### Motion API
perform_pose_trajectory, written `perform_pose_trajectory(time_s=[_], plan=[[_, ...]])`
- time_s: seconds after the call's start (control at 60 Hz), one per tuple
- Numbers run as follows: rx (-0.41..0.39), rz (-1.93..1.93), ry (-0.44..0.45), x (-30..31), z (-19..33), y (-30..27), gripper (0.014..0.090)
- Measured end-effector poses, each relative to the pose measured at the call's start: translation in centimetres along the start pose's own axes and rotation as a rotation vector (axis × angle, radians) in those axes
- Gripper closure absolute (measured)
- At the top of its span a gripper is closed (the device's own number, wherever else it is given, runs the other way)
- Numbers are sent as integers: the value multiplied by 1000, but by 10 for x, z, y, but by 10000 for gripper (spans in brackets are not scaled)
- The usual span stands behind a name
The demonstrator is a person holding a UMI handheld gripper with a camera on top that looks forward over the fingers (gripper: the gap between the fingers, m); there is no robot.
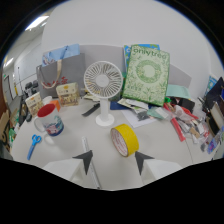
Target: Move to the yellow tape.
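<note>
Gripper view is showing the approach nearly done: the yellow tape (124,139) is standing on edge on the table (165,145), just in front of the white fan (103,90) and just ahead of the gripper (114,162), with only a short closing move left, I judge. The gripper is pointing level across the table, its fingers (85,161) spread apart and holding nothing, the tape lying slightly beyond the gap.

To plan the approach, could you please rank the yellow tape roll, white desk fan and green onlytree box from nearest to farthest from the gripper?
1. Yellow tape roll: just ahead of the open gripper.
2. White desk fan: behind the tape.
3. Green onlytree box: farthest, leaning at the back.
</note>
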Motion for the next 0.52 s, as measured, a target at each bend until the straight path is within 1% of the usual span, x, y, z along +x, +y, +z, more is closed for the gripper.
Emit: perform_pose_trajectory(time_s=[0.517], plan=[[-11,6,1,3,4,3,207]])
